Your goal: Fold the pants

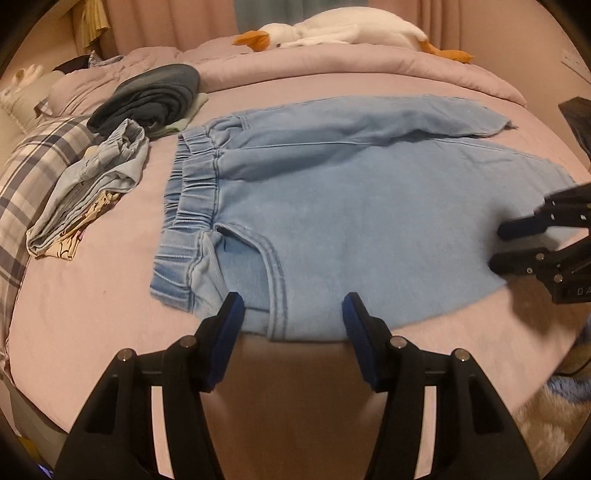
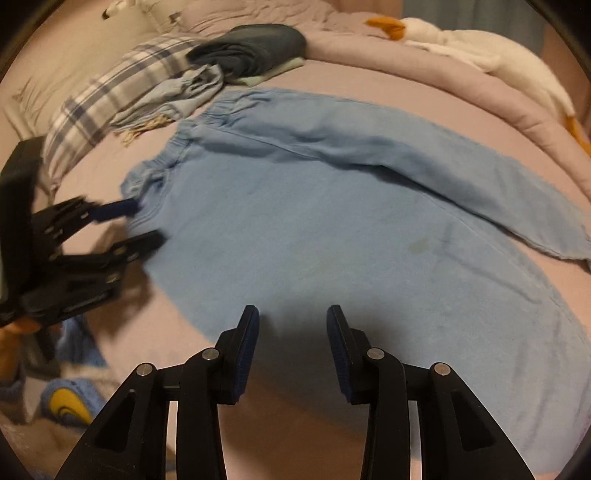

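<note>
Soft, faded light-blue denim pants with puckered elastic waistband at 9 o'clock, spread flat on smooth pink bedsheet, 1 leg folded over; left gripper and right gripper jaws apart, clamping nothing, at near hem, 6 o'clock

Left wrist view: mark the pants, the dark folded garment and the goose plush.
pants (image 1: 351,206): left wrist view, middle of the top leg.
dark folded garment (image 1: 155,96): left wrist view, top fold.
goose plush (image 1: 351,29): left wrist view, white body.
</note>
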`<state>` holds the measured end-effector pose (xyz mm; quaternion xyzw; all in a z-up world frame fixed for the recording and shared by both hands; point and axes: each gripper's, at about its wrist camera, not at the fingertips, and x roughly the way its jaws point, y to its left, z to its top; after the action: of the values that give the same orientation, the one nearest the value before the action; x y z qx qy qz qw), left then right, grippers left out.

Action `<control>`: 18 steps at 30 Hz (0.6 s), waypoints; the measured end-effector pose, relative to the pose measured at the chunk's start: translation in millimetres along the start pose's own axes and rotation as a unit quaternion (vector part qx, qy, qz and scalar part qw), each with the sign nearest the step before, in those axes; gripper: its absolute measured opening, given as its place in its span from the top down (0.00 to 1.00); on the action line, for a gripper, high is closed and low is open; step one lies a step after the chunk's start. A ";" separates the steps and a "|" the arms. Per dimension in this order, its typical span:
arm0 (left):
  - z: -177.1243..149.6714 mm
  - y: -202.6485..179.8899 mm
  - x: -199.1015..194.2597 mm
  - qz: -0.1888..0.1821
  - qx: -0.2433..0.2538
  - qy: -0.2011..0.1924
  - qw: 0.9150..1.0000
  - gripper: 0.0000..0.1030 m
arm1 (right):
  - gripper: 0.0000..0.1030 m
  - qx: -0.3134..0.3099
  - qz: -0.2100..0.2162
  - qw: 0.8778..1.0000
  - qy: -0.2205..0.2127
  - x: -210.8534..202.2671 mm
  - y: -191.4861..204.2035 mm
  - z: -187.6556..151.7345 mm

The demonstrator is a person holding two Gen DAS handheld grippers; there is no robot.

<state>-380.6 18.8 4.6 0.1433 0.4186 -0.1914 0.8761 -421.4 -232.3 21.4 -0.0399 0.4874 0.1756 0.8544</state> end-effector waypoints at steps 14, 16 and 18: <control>113.4 70.5 39.7 0.018 -0.101 -0.041 0.994 0.29 | 0.43 -0.026 0.029 0.996 -0.075 -10.8 -53.3 52.8; 130.9 92.5 58.8 0.023 -0.125 -0.032 0.991 0.29 | 0.43 -0.027 0.014 0.996 -0.086 0.8 -67.1 83.7; 142.3 109.9 74.0 0.033 -0.137 -0.021 0.990 0.29 | 0.43 -0.025 0.005 0.995 -0.098 10.3 -87.4 113.9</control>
<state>-191.4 41.7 42.8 0.0314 0.4173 -0.1058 0.9020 -293.7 -284.0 63.1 -0.0411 0.3973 0.1947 0.8958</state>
